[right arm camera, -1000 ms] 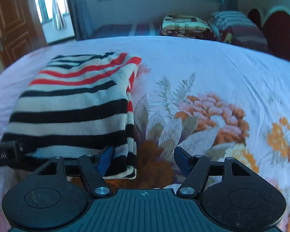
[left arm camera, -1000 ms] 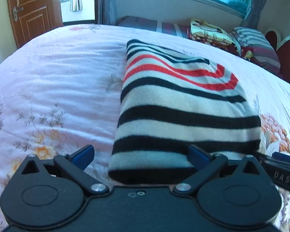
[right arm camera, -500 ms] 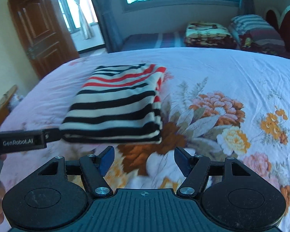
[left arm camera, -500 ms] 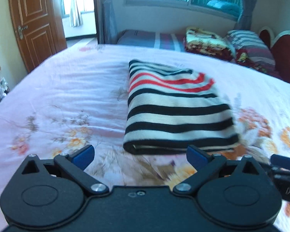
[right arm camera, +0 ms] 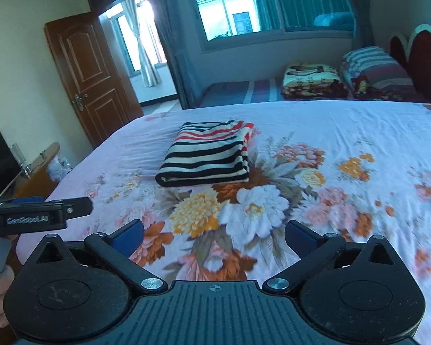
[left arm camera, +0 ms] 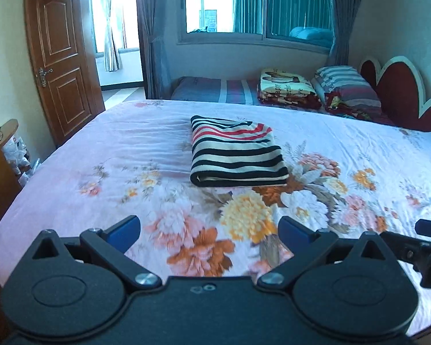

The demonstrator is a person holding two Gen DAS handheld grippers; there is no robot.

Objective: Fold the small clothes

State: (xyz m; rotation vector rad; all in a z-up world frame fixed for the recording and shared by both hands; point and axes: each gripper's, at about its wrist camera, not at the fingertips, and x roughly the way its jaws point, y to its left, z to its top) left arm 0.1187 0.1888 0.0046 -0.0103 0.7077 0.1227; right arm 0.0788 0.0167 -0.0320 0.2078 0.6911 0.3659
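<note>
A striped garment [left arm camera: 235, 152], black, cream and red, lies folded in a neat rectangle in the middle of the floral bed sheet [left arm camera: 135, 155]; it also shows in the right wrist view [right arm camera: 209, 153]. My left gripper [left arm camera: 209, 228] is open and empty, held well back from the garment near the bed's front edge. My right gripper [right arm camera: 214, 231] is open and empty, also well back. The left gripper shows at the left edge of the right wrist view [right arm camera: 43, 210]. The right gripper shows at the right edge of the left wrist view [left arm camera: 428, 244].
Folded blankets and pillows [left arm camera: 290, 87] are stacked at the far side by the red headboard [left arm camera: 399, 97]. A wooden door [left arm camera: 60, 57] stands open at the left. A wooden side table [right arm camera: 40, 169] stands beside the bed's left edge.
Both grippers have pulled back and risen away from the folded garment, which stays on the bed. A second ago their fingers were at its near edge.
</note>
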